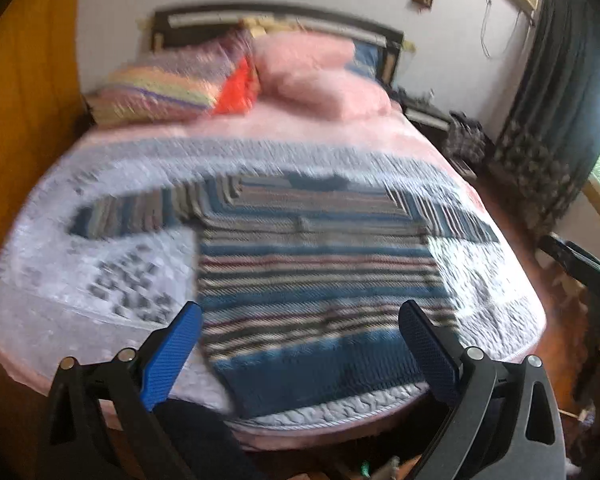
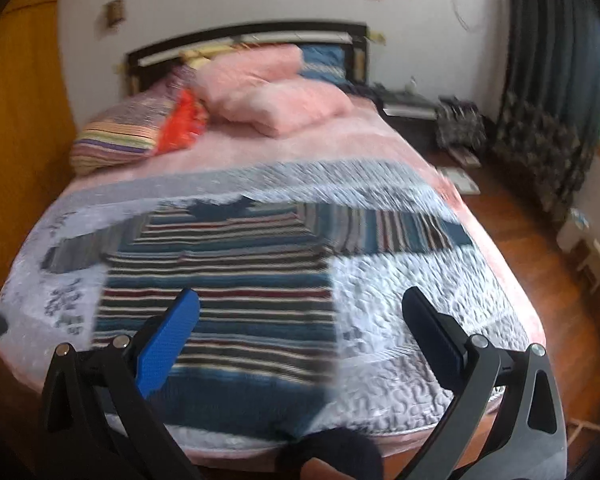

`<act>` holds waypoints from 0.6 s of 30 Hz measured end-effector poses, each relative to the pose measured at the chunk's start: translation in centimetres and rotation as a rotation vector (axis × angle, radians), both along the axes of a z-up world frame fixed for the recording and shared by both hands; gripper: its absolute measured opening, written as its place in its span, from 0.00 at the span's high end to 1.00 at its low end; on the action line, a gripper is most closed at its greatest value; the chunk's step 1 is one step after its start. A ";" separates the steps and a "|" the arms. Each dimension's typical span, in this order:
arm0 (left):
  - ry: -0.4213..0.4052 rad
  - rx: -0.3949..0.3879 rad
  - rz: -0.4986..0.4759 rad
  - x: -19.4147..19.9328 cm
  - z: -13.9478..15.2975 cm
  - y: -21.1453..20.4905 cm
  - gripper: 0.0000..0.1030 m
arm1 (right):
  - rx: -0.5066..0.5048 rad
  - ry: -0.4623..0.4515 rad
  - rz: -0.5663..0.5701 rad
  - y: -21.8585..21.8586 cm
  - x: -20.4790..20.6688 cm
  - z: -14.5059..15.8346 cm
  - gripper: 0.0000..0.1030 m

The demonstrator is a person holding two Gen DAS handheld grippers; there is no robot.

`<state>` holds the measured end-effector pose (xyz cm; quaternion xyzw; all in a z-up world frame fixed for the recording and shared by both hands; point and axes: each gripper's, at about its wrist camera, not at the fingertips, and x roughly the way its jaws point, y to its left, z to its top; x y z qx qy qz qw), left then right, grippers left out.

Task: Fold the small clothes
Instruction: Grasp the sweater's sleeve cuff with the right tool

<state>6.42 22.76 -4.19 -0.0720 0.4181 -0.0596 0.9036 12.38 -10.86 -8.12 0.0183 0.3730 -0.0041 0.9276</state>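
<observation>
Striped shirt (image 1: 316,272) lies spread flat, sleeves out, on the quilt (image 1: 100,272) at the foot of the bed (image 1: 380,132). Collar points toward the headboard, hem toward the near edge. Long axis of the body runs from hem to collar, directly away from both cameras; the sleeve line crosses it, left to right.

Left gripper (image 1: 300,350): fingers (image 1: 172,356) wide apart, nothing between them, raised above the hem end. In the left wrist view the shirt body sits almost centred between the fingers, with the left side seam just inside the left finger.

Right gripper (image 2: 300,342): fingers (image 2: 166,348) also wide apart and empty. In the right wrist view the shirt lies to the left of centre; the right side seam falls between the fingers and bare quilt fills the right half.

Both views are motion-blurred, so fine creases cannot be read.

Pink pillows (image 2: 276,92) and a striped cushion (image 2: 128,132) sit well apart from the shirt at the head of the bed.

Judgement: no fold is started. The shirt lies ahead of and below both grippers, hem nearest. The left gripper looks better placed for the left hem corner or sleeve, the right for the right seam and sleeve. The coming move probably depends on each gripper descending to its own side edge, then carrying it across the long axis.
</observation>
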 end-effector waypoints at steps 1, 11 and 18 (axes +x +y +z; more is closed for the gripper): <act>0.016 -0.030 -0.002 0.9 -0.8 0.0 0.04 | 0.024 0.019 -0.017 -1.8 1.4 -1.1 0.03; 0.104 -0.200 -0.044 8.9 -6.3 -1.1 0.04 | 0.457 0.211 -0.293 -18.7 11.1 -11.8 0.07; 0.084 -0.238 -0.045 13.1 -7.8 -2.2 0.04 | 0.799 0.241 -0.486 -29.7 16.7 -19.0 0.43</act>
